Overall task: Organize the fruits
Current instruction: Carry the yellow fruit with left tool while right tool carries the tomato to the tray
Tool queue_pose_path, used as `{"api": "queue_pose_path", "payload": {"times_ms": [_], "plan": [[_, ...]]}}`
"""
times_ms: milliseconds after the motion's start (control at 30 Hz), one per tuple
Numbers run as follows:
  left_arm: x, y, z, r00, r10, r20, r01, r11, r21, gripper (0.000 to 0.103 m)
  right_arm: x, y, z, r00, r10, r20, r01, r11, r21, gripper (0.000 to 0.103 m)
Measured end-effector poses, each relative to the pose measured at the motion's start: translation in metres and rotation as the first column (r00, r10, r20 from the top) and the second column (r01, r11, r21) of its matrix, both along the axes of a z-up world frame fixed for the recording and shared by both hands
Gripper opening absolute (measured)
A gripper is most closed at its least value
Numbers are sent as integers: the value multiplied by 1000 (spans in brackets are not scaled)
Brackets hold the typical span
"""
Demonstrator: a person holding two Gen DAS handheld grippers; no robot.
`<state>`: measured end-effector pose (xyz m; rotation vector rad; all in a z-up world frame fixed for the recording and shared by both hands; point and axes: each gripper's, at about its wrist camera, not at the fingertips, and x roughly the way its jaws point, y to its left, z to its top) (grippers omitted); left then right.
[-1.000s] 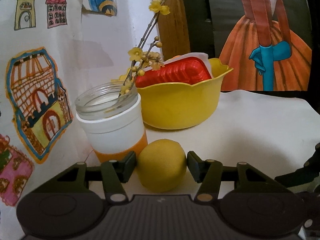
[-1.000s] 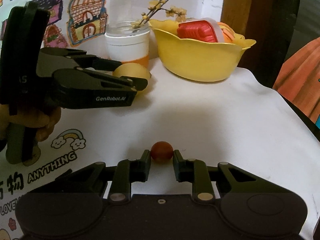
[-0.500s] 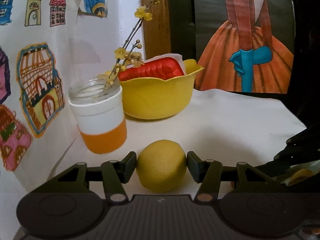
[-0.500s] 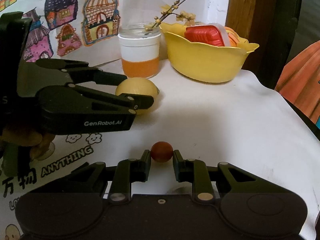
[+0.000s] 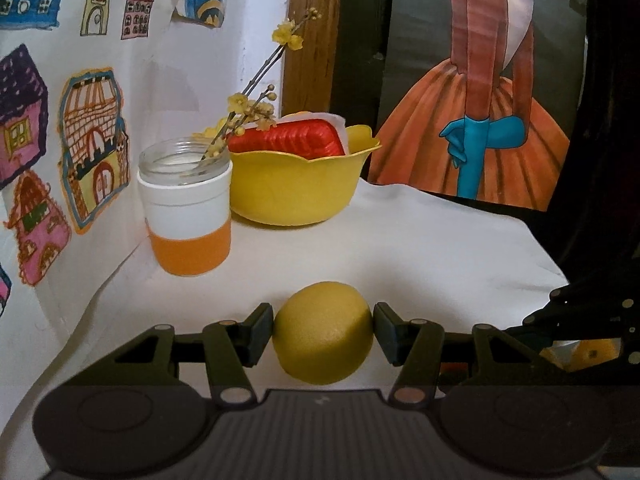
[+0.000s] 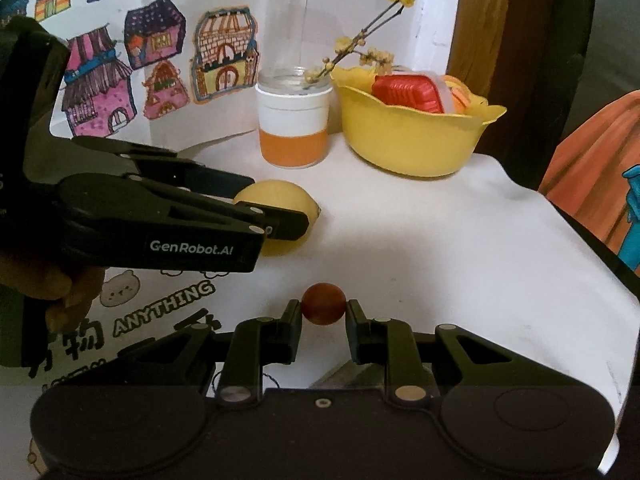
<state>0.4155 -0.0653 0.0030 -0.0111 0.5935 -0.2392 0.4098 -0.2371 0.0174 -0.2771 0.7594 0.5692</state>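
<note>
Backing away from the jar (image 5: 186,212) and yellow bowl (image 5: 296,184), left gripper (image 5: 323,332) level, jaws clamping the lemon (image 5: 323,332); right gripper (image 6: 323,312) level above the worktop (image 6: 460,248), jaws pinching a small red fruit (image 6: 323,309).

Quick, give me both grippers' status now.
Left gripper: shut on the lemon.
Right gripper: shut on the small red fruit.

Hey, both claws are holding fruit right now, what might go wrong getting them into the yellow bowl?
1. The yellow bowl already holds a red ridged item, so space looks tight and fruit may roll out.
2. The flower twig in the jar leans over the bowl; a claw could snag it and tip the jar.
3. The small red fruit sits at the right claw's fingertips and might slip.
</note>
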Motion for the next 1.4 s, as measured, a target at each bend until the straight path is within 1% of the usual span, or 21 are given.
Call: {"api": "queue_pose_path", "payload": {"times_ms": [400, 700, 1133, 1400], "plan": [[-28, -9, 19, 1000, 6, 6, -6, 1000, -22, 59, -32, -22, 23, 998, -42, 36, 41, 999, 17, 25], [-57, -26, 36, 1000, -2, 3, 2, 999, -49, 59, -70, -46, 39, 995, -81, 58, 81, 997, 12, 25], [-100, -69, 66, 996, -85, 39, 87, 996, -36, 59, -124, -86, 64, 985, -135, 105, 136, 991, -2, 25], [-130, -95, 71, 990, -135, 50, 136, 991, -18, 59, -153, -103, 66, 984, -145, 105, 146, 989, -2, 25]]}}
